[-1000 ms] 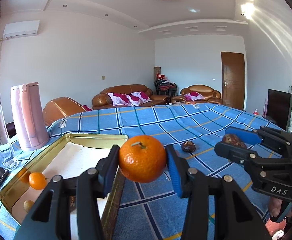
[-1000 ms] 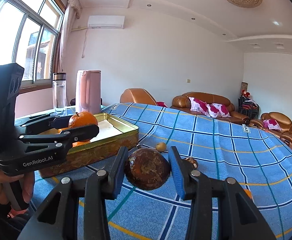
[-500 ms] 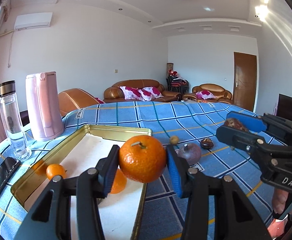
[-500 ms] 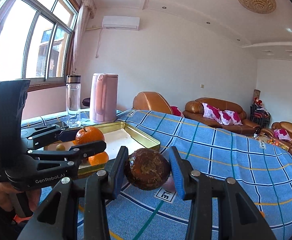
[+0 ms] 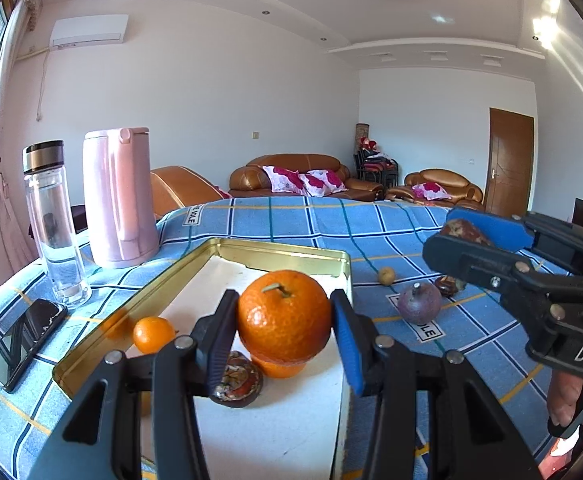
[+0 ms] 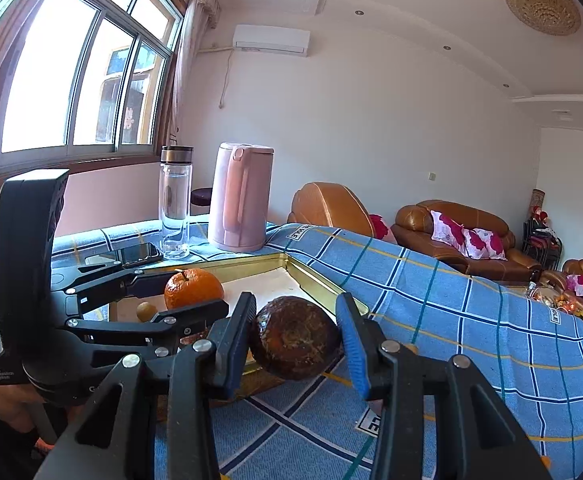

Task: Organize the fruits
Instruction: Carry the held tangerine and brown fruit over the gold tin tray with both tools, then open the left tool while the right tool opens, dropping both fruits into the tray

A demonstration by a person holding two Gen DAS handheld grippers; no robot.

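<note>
- Left wrist: left gripper (image 5: 285,334) is clamping the orange (image 5: 284,317), hanging directly above the gold tray (image 5: 283,249); drop point lying straight below.
- Right wrist: right gripper (image 6: 295,338) is pinching the dark brown fruit (image 6: 294,337), sitting just outside the tray's near corner; tray lying ahead-left, left gripper nearer.

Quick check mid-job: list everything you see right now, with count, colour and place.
Mandarin: 1, orange, in left gripper above tray.
Brown fruit: 1, in right gripper.
Tray: 1, gold, on table.
Fruit in tray: small orange, brown one, another orange under the mandarin.
Loose fruit on cloth: purple, small yellow, dark brown.
Kettle: 1, pink.
Bottle: 1, clear.
Phone: 1, black.
Tablecloth: blue plaid.
Left gripper; right gripper: black, blue pads.
</note>
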